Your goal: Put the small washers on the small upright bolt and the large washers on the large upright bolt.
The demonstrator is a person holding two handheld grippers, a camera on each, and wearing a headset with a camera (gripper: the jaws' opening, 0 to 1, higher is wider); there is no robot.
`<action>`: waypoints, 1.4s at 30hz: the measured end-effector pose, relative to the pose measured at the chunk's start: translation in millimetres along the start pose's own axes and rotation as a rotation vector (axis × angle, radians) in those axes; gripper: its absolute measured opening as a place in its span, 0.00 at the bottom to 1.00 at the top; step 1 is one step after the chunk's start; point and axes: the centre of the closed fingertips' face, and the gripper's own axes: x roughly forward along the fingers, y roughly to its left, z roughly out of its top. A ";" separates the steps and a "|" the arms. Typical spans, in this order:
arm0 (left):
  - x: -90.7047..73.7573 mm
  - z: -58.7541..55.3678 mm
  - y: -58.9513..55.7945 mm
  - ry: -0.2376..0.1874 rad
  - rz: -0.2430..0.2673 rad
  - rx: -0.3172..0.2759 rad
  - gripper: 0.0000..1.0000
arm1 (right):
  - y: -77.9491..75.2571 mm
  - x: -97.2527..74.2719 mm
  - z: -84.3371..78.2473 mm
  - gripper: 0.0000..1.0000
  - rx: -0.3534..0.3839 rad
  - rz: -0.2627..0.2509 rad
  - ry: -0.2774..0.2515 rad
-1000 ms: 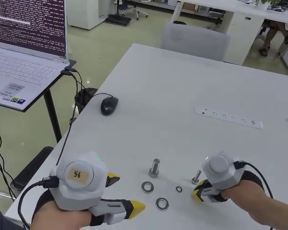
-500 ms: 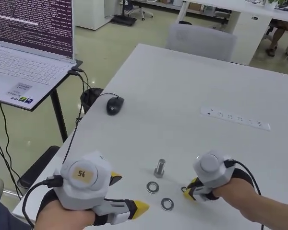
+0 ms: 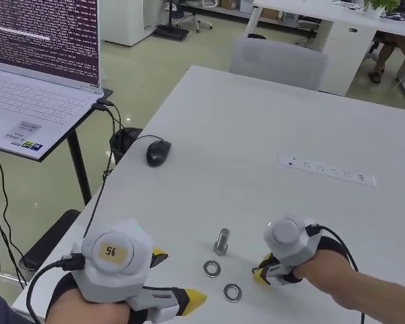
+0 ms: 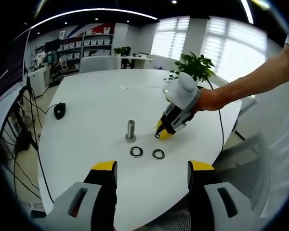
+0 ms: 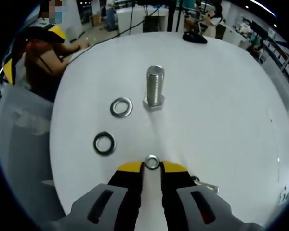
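The large upright bolt (image 3: 221,241) (image 5: 154,86) (image 4: 130,130) stands on the white table (image 3: 256,135). Two large washers lie flat in front of it, one (image 3: 212,268) (image 5: 121,107) nearer the bolt, the other (image 3: 232,292) (image 5: 104,143) closer to the table's edge. My right gripper (image 3: 262,273) (image 5: 151,167) (image 4: 160,134) is low on the table right of them, its jaws shut on a small washer (image 5: 152,159) at the tips. My left gripper (image 3: 175,278) (image 4: 152,167) hovers at the near left, jaws wide open and holding nothing. The right gripper's body covers the spot where the small bolt stood.
A black mouse (image 3: 157,152) and its cable lie at the table's left side. A white power strip (image 3: 326,169) lies at the far right. An open laptop (image 3: 34,81) sits on a stand left of the table, and a grey chair (image 3: 277,61) stands at the far end.
My right gripper has slid left across the table onto the small washer and now covers the small bolt. The left gripper has stayed put.
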 end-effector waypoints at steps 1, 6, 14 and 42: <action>0.5 0.5 -1.3 -0.002 -0.003 -0.001 0.58 | -0.1 -0.1 0.8 0.15 0.003 -0.002 -0.002; 1.5 -0.4 -3.1 -0.002 -0.007 -0.004 0.58 | -0.6 0.3 0.5 0.15 0.015 -0.013 -0.003; -2.4 -5.8 -0.2 0.004 0.002 -0.011 0.58 | 2.3 -0.1 0.2 0.15 -0.023 0.000 0.003; -0.4 -3.0 -0.1 0.003 -0.004 -0.009 0.58 | 4.1 -0.2 -0.3 0.14 -0.035 0.014 0.026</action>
